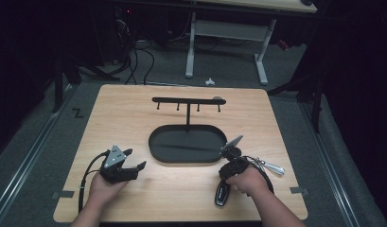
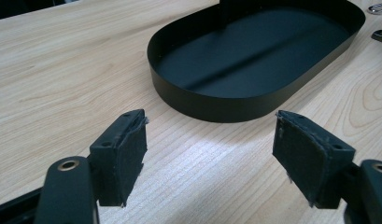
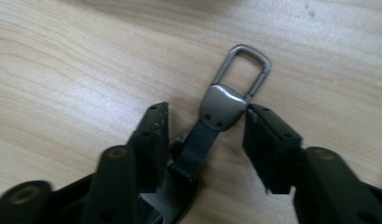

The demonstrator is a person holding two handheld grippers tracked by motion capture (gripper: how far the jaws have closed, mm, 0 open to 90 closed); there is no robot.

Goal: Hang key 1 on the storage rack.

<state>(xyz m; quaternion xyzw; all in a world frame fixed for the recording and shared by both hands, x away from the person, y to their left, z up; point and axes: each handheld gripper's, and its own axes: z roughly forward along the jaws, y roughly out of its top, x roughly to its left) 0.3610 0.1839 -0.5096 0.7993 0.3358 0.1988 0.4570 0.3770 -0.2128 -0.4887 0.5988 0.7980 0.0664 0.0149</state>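
Right gripper [image 3: 205,128] is straddling the key fob's strap [image 3: 194,144] on the table [image 3: 62,70] beside the tray [image 1: 189,143], pads not yet pressing, presumably lining up a pinch below the metal clip [image 3: 241,74]; left gripper [image 2: 209,156] is idling spread wide.
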